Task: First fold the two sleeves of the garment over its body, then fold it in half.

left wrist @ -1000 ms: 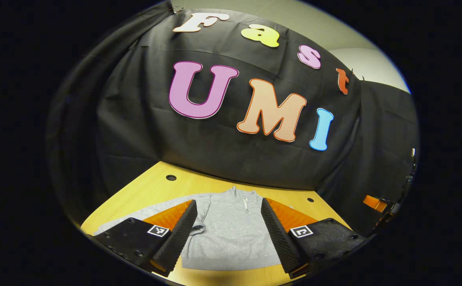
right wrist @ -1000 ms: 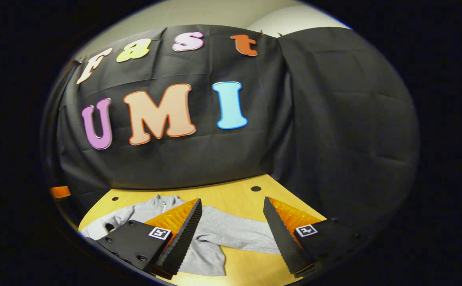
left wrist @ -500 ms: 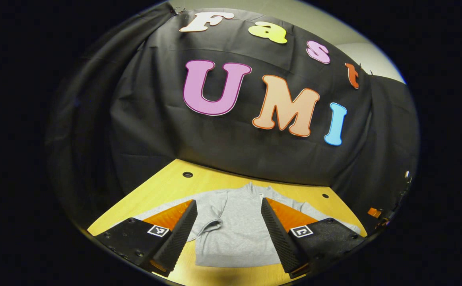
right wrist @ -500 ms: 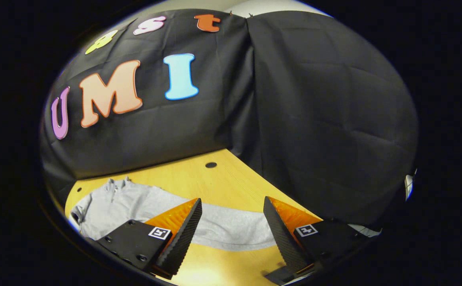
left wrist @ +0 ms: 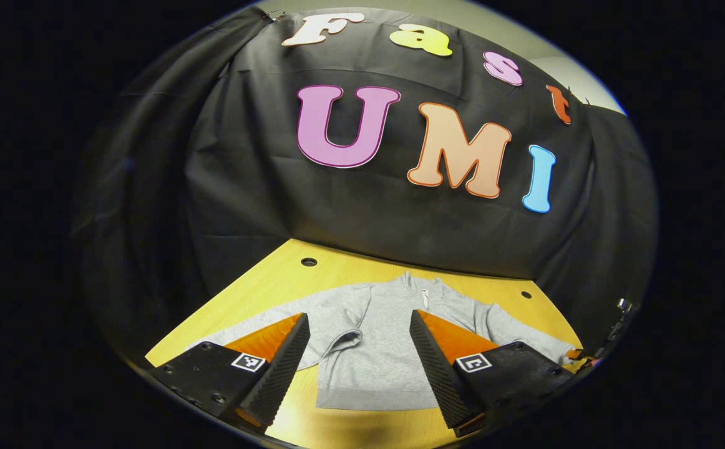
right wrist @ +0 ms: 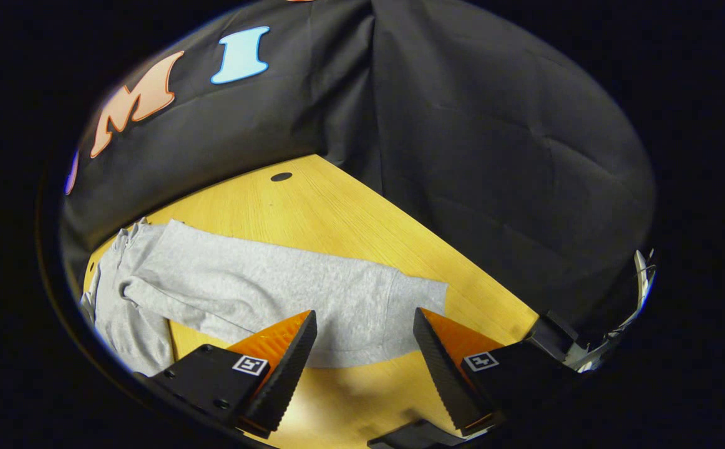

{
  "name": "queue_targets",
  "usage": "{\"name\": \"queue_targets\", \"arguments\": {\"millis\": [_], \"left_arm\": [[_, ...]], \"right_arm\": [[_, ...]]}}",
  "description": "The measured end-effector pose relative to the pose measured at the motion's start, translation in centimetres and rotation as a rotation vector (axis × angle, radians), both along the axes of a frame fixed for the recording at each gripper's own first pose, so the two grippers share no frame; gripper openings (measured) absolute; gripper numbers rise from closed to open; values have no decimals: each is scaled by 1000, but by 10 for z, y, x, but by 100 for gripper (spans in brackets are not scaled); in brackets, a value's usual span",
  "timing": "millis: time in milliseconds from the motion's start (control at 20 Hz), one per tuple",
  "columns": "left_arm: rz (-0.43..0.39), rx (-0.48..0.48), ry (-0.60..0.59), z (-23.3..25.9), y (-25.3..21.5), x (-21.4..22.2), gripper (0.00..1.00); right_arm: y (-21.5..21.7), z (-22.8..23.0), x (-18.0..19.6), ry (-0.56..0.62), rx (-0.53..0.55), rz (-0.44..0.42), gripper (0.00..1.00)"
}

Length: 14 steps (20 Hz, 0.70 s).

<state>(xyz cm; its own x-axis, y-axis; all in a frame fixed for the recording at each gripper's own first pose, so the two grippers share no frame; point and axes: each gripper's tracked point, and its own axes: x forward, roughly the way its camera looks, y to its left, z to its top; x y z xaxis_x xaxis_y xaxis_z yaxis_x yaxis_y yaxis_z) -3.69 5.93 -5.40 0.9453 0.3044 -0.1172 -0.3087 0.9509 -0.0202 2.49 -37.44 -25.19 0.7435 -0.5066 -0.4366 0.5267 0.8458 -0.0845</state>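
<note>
A light grey sweatshirt lies flat on the yellow wooden table, collar toward the back wall, both sleeves spread out to the sides. In the left gripper view my left gripper hangs open above the body's lower part, near its left armpit. In the right gripper view the sweatshirt's right sleeve stretches across the table, its cuff just ahead of my right gripper, which is open and holds nothing. The sweatshirt's body sits at the far left of that view.
Black cloth walls close the table's back and sides. Round holes sit in the tabletop at the back. Bare wood lies in front of the hem and beyond the right sleeve.
My right gripper has swung right and tilted down, bringing the right sleeve and its cuff close between its fingers. The left gripper drew back a little, showing more of the sweatshirt.
</note>
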Motion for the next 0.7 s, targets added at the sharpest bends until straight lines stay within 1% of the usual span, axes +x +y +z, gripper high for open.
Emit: {"name": "queue_targets", "arguments": {"millis": [50, 100, 150, 200, 250, 350, 400, 450, 500, 550, 650, 700], "left_arm": [[2, -2, 2, -1, -1, 1, 94], [1, -3, 6, -2, -1, 3, 94], [-1, -3, 10, -3, -2, 4, 94], [-3, -2, 15, -4, -3, 5, 94], [-2, 0, 21, -4, -3, 6, 94], [-2, 3, 20, -3, -2, 8, 95], [-5, 0, 18, -2, -3, 9, 94], [-10, -5, 23, -5, -4, 11, 94], [-15, -11, 23, -5, -5, 12, 94], [-21, -17, 22, -6, -5, 13, 95], [-28, -23, 20, -7, -5, 15, 94], [-31, -23, 21, -6, -4, 15, 94]], "right_arm": [[-1, -5, 2, 9, 12, -1, 98], [-3, -10, 4, 22, 15, 2, 94], [-5, -12, 5, 34, 7, 6, 94], [-5, -16, 5, 53, 4, 13, 97], [-5, -14, 6, 52, -9, 23, 96], [-5, -14, 7, 46, -5, 34, 93], [-6, -16, 8, 41, 3, 32, 93], [-7, -16, 5, 46, 8, 24, 88], [-4, -16, 5, 52, 19, 23, 76], [-2, -16, 9, 62, 28, 31, 67], [5, -15, 10, 73, 39, 36, 44], [8, -15, 10, 79, 48, 28, 34]]}}
